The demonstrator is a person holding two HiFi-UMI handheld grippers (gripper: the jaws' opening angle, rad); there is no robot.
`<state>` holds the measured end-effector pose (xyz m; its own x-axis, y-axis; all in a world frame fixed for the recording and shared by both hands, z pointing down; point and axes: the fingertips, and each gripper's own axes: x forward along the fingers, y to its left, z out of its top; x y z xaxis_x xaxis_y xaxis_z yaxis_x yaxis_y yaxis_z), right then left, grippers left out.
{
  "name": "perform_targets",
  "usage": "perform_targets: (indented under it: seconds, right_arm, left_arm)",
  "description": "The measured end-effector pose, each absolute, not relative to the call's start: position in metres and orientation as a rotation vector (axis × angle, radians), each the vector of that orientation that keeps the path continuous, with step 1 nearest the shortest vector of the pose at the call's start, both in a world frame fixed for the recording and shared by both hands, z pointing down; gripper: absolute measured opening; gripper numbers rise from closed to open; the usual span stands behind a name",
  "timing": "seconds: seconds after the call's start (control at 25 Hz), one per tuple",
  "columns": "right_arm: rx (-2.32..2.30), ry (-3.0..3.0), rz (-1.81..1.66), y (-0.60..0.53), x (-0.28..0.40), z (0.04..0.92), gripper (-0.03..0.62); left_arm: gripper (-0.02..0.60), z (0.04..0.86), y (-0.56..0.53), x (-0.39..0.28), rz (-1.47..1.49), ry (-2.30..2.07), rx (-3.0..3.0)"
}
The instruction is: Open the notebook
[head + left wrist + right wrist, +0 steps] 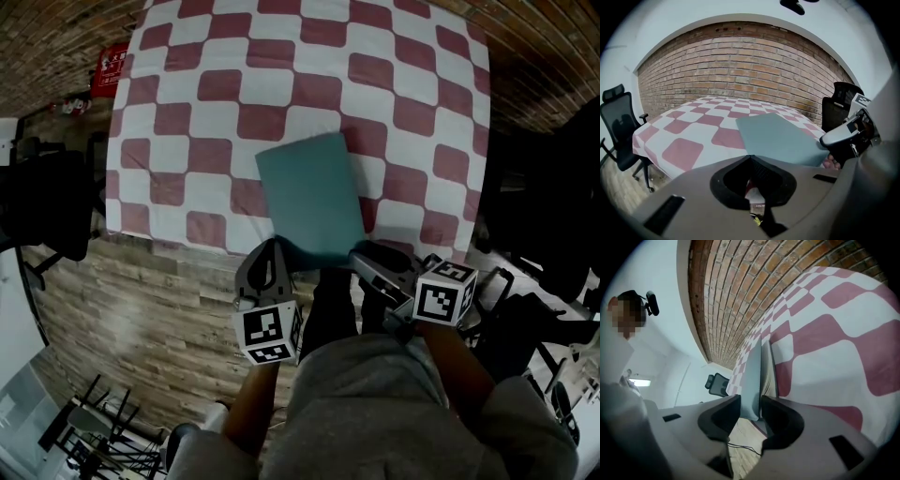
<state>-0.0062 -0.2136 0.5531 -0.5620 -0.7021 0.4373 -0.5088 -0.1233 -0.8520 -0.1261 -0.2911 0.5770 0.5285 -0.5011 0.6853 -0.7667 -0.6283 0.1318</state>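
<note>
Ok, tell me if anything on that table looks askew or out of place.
The notebook lies skewed against the tablecloth checks, its near end overhanging the table edge, where the right gripper pinches its cover. Nothing looks spilled or damaged.

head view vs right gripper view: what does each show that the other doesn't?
Head view only: the left gripper, claw shut, at the near edge of the checked tablecloth, plus the whole teal cover of the notebook, which lies flat. Right gripper view only: the right gripper seen up close, its claw shut on the notebook's near edge. Shared: the notebook and the checked tablecloth.
</note>
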Motion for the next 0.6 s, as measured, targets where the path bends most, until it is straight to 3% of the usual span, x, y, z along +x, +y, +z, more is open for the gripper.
perform_targets:
  seconds: [0.6]
  right_arm:
    - [-1.21,2.156,-1.589,-0.258,-0.054,0.484,0.15]
  left_arm:
    - [0.011,0.527,-0.297,-0.171,0.809,-1.209,2.31]
